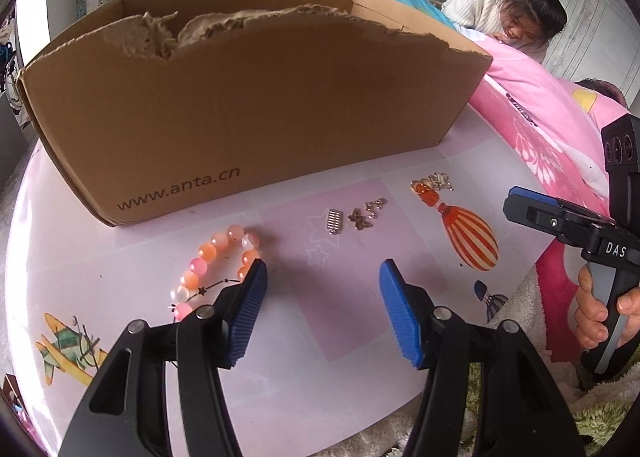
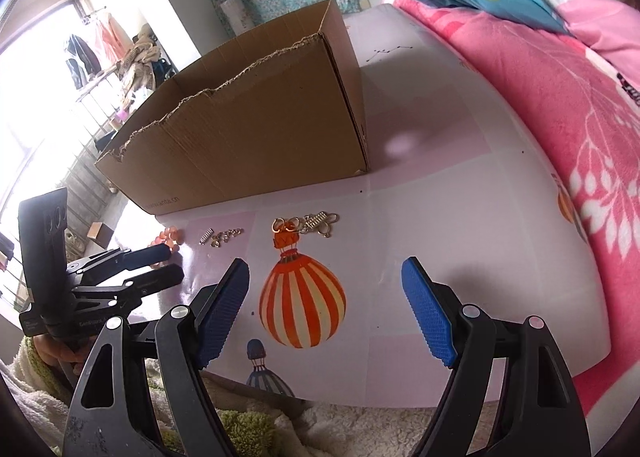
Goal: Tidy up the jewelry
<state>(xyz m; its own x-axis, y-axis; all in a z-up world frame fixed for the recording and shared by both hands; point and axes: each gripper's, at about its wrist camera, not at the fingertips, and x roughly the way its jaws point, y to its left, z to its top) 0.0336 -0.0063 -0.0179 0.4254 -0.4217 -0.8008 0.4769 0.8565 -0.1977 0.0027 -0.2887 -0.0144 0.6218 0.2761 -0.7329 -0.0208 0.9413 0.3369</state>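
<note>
Left black two-finger gripper with blue ribbed pads (image 1: 323,271): jaws spread wide, nothing between them, low over the pale pink table mat printed with balloons and a plane (image 1: 120,257). Its left pad sits at the edge of the orange, pink and white round-bead bracelet (image 1: 216,269), overlapping its near end in the left wrist view; whether it touches, cannot tell.

Right black two-finger gripper with blue pads (image 2: 325,271): also released, jaws wide, empty, hovering above the printed orange-striped balloon.

Jewelry all lies loose on the mat, in a row in front of the torn-rimmed brown cardboard box marked www.anta.cn (image 1: 248,109). From the left: the bracelet, then a small silver ribbed charm (image 1: 335,221), a gold butterfly charm (image 1: 359,219) and a short bit of silver chain links (image 1: 375,205) close together, then an orange-gem gold ring cluster with pale chain pieces (image 2: 304,227) further right, ahead of the right gripper.

Judgement: nothing is visibly sorted yet; box interior hidden. Step in hand looks like the first pick, probably the bracelet by the left gripper. Next move calls for shifting left so a bead sits between the pads, then closing gently; round beads may roll or slip.
</note>
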